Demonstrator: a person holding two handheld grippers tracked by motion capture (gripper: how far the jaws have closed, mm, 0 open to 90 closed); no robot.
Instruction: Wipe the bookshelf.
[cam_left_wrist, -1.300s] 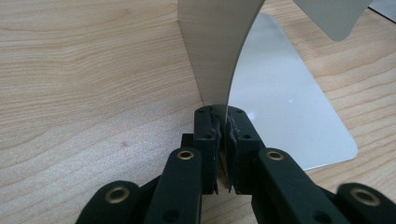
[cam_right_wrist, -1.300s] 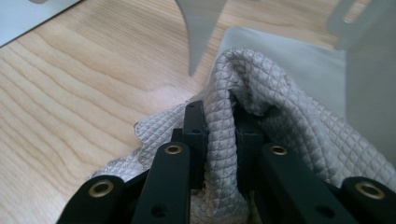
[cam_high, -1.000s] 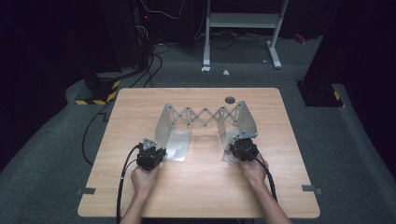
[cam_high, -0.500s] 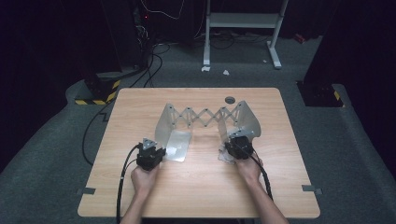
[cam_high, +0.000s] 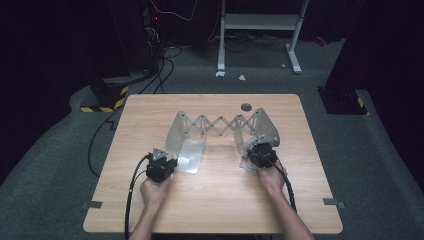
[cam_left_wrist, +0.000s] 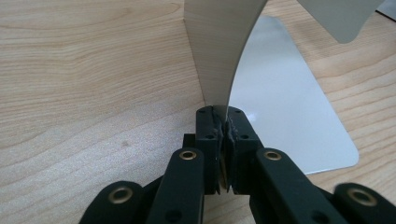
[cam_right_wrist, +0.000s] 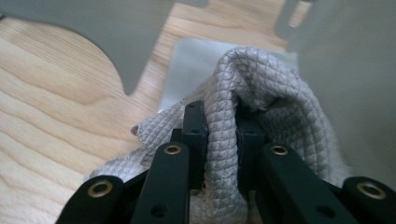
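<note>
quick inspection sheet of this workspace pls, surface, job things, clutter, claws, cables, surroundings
surface: light wooden table, tape tabs at its near corners
job's things: metal folding rack with a scissor-link middle and a bent plate at each end; grey quilted cloth at its right end plate
clutter: small dark round thing near the far edge
grippers: left claw shut on the edge of the rack's left end plate; right claw shut on the cloth
cables: one black cable trails from each claw toward the person; more on the floor at far left
surroundings: dark room, grey carpet, white stand frame behind, yellow-black striped block
</note>
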